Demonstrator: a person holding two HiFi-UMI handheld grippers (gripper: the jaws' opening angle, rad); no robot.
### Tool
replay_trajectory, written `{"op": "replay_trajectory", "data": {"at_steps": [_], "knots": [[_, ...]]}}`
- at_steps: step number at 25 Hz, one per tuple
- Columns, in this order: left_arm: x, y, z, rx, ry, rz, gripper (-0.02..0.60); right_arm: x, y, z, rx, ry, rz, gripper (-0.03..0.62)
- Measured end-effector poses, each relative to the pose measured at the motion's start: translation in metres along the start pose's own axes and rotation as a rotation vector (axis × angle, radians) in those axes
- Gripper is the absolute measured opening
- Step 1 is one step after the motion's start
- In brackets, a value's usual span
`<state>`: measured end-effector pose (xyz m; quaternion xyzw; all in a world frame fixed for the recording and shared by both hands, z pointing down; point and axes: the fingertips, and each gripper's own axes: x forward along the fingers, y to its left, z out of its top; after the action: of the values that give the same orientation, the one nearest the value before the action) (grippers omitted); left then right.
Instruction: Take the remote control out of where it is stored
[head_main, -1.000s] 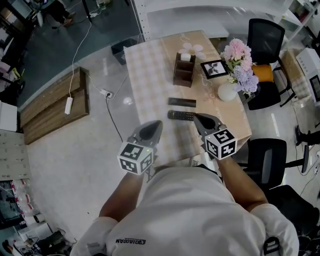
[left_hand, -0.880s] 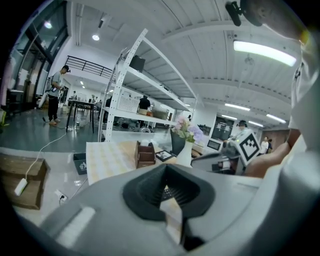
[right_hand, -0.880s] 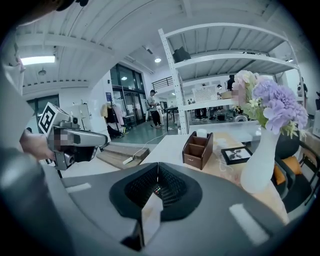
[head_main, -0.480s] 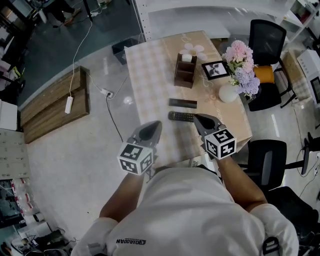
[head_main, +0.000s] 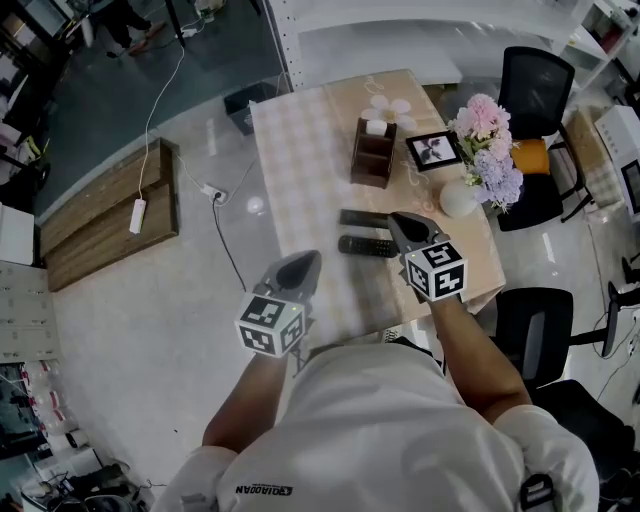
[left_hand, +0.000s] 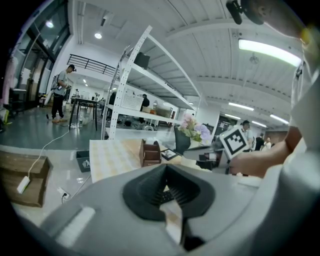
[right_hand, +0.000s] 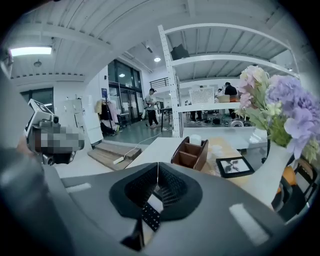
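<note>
Table in checked cloth, on a shiny floor in an open workshop. I count one holder, one frame, one vase and two remotes. Far remote and near remote lie flat and parallel, long axes across the table, just beside my right gripper. Its jaws and the left gripper's are closed, empty.

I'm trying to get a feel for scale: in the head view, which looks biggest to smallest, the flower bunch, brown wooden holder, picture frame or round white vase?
1. flower bunch
2. brown wooden holder
3. picture frame and round white vase: too close to rank.
</note>
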<state>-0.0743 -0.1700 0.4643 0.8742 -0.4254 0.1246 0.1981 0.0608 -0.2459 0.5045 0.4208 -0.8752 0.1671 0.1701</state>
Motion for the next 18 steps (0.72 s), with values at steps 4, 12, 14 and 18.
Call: {"op": "replay_trajectory", "data": {"at_steps": [4, 12, 14, 18], "knots": [[0.0, 0.009, 0.002, 0.006, 0.001, 0.018, 0.003, 0.024, -0.018, 0.018, -0.062, -0.002, -0.03, 0.016], [0.005, 0.031, -0.003, -0.025, 0.02, 0.055, 0.003, 0.091, -0.065, 0.035, -0.172, 0.062, -0.089, 0.033], [0.007, 0.034, -0.003, -0.028, 0.025, 0.06, 0.003, 0.103, -0.076, 0.039, -0.187, 0.07, -0.105, 0.038], [0.011, 0.04, -0.003, -0.027, 0.039, 0.061, 0.003, 0.125, -0.095, 0.051, -0.218, 0.076, -0.135, 0.062]]}}
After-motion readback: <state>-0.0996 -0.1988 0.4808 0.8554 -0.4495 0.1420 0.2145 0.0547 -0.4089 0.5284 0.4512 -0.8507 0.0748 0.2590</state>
